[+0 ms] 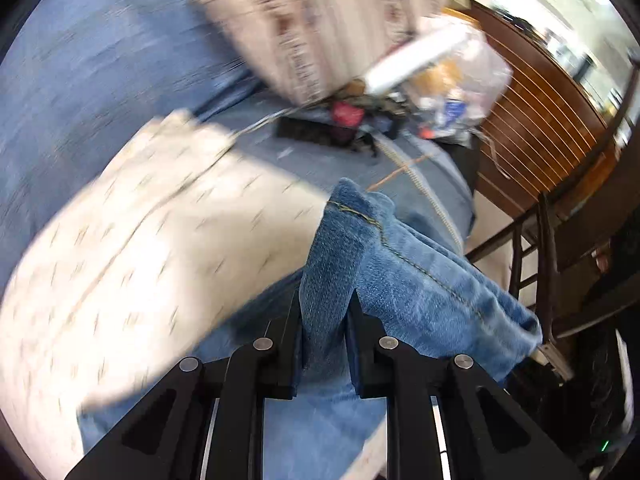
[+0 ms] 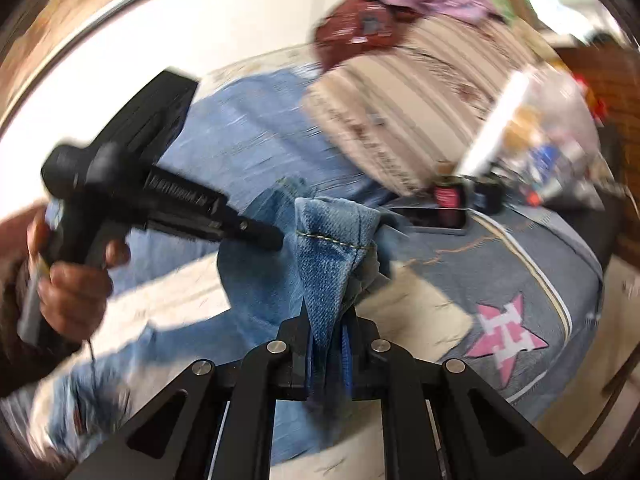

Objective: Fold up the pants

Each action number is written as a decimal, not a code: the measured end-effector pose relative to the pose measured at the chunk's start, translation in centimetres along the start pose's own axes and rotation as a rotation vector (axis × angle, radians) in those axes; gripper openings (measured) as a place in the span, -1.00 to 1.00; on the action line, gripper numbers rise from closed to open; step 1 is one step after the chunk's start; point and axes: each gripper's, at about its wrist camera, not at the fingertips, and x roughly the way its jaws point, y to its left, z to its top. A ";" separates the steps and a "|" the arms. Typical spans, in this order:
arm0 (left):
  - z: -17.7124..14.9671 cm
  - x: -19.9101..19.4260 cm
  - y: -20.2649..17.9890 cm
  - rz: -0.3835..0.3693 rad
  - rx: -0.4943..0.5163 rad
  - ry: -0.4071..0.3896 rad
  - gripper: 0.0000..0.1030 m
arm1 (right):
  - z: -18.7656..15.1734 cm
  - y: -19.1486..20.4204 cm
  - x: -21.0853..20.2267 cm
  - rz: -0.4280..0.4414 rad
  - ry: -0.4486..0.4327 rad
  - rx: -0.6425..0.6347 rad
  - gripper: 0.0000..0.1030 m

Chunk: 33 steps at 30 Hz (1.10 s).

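Note:
Blue denim jeans (image 1: 420,280) lie on a bed, and both grippers hold up a hem end. In the left wrist view my left gripper (image 1: 325,304) is shut on a fold of the denim, whose stitched hem (image 1: 352,204) stands above the fingers. In the right wrist view my right gripper (image 2: 330,320) is shut on the same bunched hem (image 2: 332,236). There the left gripper (image 2: 276,240) comes in from the left, held by a hand (image 2: 72,292), and meets the hem's left edge. The rest of the jeans (image 2: 248,140) spreads across the bed behind, blurred.
A striped beige pillow (image 2: 400,120) lies at the bed's far side with a dark red cloth (image 2: 352,32) on it. A plastic bag (image 1: 460,80), small jars (image 2: 448,196) and a black flat item (image 1: 304,130) crowd the head end. The blue cover with a pink star (image 2: 504,340) and a wooden panel (image 1: 540,120) lie right.

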 end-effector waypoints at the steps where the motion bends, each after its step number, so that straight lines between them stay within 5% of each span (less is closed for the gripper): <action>1: -1.1 -0.4 0.8 0.015 -0.037 0.012 -0.65 | -0.4 1.3 0.0 0.010 0.015 -0.036 -0.80; 7: -8.3 -0.4 8.0 0.093 -0.333 0.127 -0.57 | -5.2 10.6 1.6 0.101 0.148 -0.263 -0.76; 11: -13.8 -0.6 13.1 0.043 -0.579 0.179 -0.46 | -9.8 16.0 3.5 0.150 0.317 -0.429 -0.51; 17: -18.3 -4.0 15.2 -0.010 -0.657 0.094 -0.50 | -12.3 19.3 1.4 0.156 0.348 -0.578 -0.03; 21: -20.8 -7.8 16.2 -0.165 -0.738 -0.051 -0.33 | -10.5 16.5 -2.3 0.202 0.244 -0.394 0.36; 23: -21.6 -9.2 16.2 -0.226 -0.740 -0.116 0.08 | -9.5 13.1 -2.9 0.207 0.250 -0.216 0.44; 25: -21.2 -9.5 15.2 -0.204 -0.695 -0.149 0.30 | -9.0 9.7 -2.0 0.212 0.262 -0.031 0.44; 28: -20.7 -8.2 13.8 -0.155 -0.644 -0.099 0.33 | -9.4 4.5 -0.1 0.238 0.325 0.279 0.47; 31: -19.2 -4.1 13.2 -0.163 -0.652 -0.010 0.29 | -10.2 2.8 1.3 0.299 0.353 0.418 0.46; 33: -18.1 -2.0 12.7 -0.151 -0.654 0.031 0.04 | -10.5 2.5 2.5 0.317 0.364 0.462 0.43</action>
